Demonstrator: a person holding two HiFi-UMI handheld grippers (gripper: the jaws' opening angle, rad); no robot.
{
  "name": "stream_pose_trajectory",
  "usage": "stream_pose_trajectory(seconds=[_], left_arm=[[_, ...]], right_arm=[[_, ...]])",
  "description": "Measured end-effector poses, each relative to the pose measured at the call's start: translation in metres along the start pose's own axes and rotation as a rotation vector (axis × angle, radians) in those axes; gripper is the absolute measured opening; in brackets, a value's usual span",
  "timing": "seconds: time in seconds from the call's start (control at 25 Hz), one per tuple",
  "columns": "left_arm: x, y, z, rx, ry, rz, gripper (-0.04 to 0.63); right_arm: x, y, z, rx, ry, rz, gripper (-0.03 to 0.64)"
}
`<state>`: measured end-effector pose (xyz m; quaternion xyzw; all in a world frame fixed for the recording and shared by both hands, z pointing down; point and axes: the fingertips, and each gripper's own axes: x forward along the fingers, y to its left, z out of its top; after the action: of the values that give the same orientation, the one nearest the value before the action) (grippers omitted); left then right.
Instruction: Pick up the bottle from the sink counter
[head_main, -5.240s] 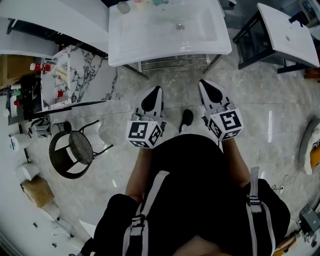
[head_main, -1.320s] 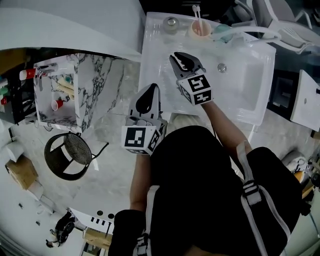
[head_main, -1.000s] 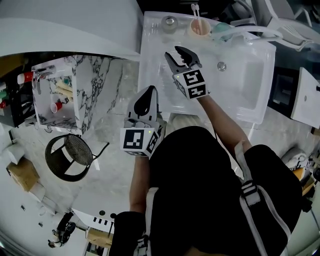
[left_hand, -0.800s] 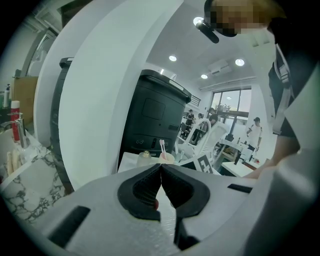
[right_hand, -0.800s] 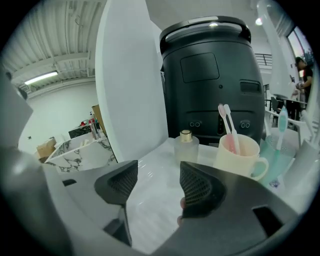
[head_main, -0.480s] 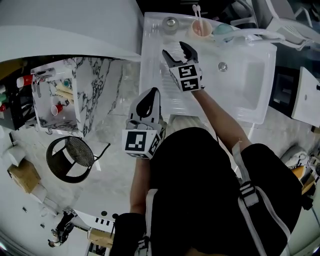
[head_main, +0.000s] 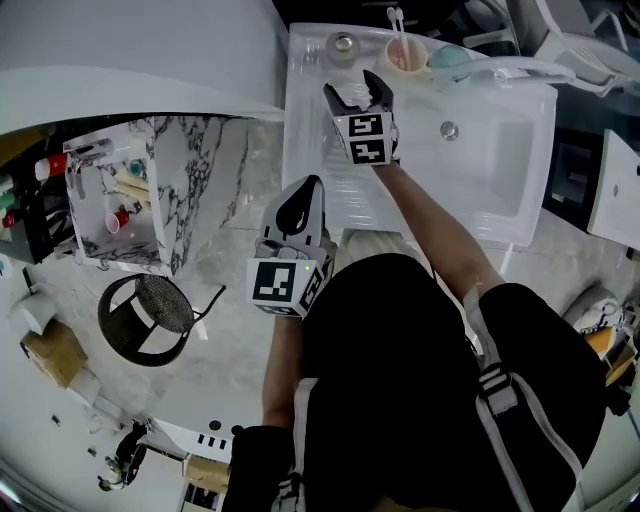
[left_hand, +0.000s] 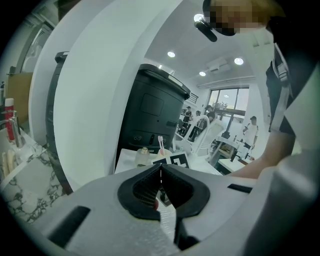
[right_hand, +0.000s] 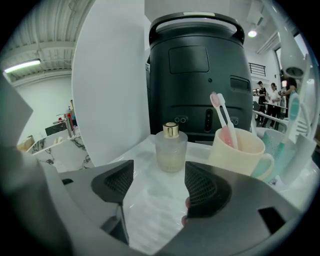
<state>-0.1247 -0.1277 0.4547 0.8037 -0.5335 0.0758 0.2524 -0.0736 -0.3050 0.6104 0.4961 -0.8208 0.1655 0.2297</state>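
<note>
1. Left tongs (left_hand: 160, 172): closed, empty, short of the desk (head_main: 308, 140).
2. Right tongs (right_hand: 160, 186): jaws have just been opening and stand wide, with nothing between them. The bottle (right_hand: 171, 149) stands upright just ahead of their gap.
3. Hazards we expect:
   - An off-centre advance lets a jaw tip topple the bottle.
   - The right jaw may clip the cup (right_hand: 235, 149) beside it.
   - The smooth bottle may slip.
</note>
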Motion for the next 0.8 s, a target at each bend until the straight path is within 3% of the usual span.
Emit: stream_pose_trajectory(seconds=[0.8], left_arm=[[0.001,0.0,-0.001,-0.007,0.005,-0.004,0.02]], right_arm=[[0.043,-0.022,0.007,-0.017,0.017,-0.048,0.307]])
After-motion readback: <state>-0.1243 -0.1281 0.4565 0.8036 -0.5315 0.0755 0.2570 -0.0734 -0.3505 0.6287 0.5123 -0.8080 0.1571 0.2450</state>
